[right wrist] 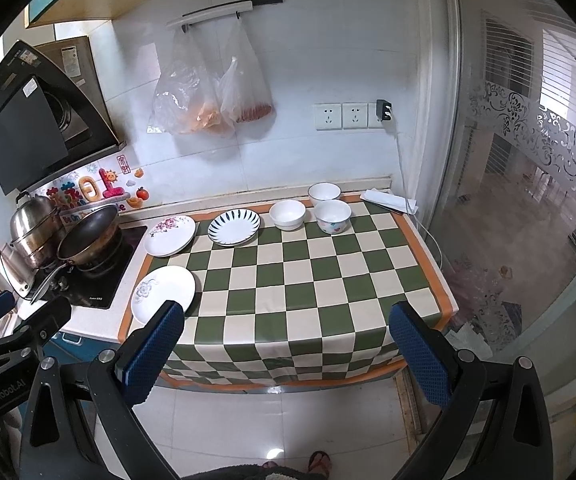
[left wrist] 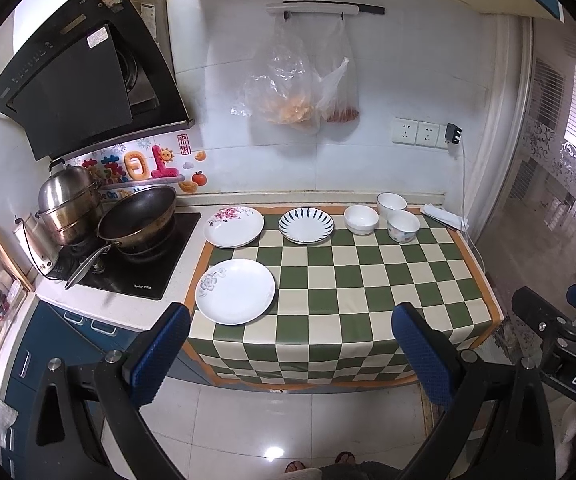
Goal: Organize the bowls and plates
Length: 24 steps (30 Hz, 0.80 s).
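Three plates lie on the green checked cloth: a white one with a grey flower at the front left, a pink-flowered one behind it, a blue-striped one in the middle back. Three bowls stand at the back right: a plain white one, one behind it, a patterned one. The same plates and bowls show in the right wrist view. My left gripper and right gripper are open and empty, held in front of the counter.
A wok, a steel pot and a kettle sit on the hob at the left. Plastic bags hang on the wall. A folded white cloth lies at the back right. A glass door is at the right.
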Tool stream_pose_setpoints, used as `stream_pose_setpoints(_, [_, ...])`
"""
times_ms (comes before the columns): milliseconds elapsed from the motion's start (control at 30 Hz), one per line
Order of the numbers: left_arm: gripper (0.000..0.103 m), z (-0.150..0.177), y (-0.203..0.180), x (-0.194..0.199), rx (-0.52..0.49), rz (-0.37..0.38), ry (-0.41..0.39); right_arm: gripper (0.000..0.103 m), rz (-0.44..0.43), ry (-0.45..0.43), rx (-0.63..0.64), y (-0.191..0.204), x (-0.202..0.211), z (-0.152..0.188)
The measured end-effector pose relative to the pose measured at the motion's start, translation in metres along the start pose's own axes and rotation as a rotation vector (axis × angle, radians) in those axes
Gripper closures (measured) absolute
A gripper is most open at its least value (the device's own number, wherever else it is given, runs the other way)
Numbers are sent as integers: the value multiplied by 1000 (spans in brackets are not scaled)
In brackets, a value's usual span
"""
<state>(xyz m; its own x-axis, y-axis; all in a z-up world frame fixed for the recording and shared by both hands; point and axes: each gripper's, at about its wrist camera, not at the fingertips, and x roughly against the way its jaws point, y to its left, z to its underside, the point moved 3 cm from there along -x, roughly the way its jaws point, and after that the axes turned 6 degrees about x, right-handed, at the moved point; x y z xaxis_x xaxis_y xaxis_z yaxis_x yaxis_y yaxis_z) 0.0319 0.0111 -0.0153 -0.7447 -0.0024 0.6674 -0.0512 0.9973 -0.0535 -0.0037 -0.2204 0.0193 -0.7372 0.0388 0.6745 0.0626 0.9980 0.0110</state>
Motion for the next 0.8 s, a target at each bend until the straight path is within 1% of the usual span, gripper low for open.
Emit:
stream_pose_setpoints(367, [0, 0, 1, -2, -2, -1, 1, 0, -1, 1, -1, 0, -1, 0])
stream_pose_setpoints(500, [0, 2, 0, -1, -3, -2, 1, 0, -3, 5, -5, 1, -5, 0])
stream_pose_setpoints(600, [0, 1, 8, -10, -7, -17, 2, 0, -8, 13, -21, 3, -15, 0])
stream_pose_setpoints(667, [0, 1, 16, -19, -5, -32, -3, 0, -29, 10, -33, 6, -27, 1])
stream_pose_setpoints(733, [0, -1, 29, -31, 9, -46, -13, 0, -77, 15, -39, 13, -44, 2])
stream_pose_setpoints(800, [0, -1, 44, -47, 21, -67, -4, 0, -132, 53, -43, 25, -67, 6])
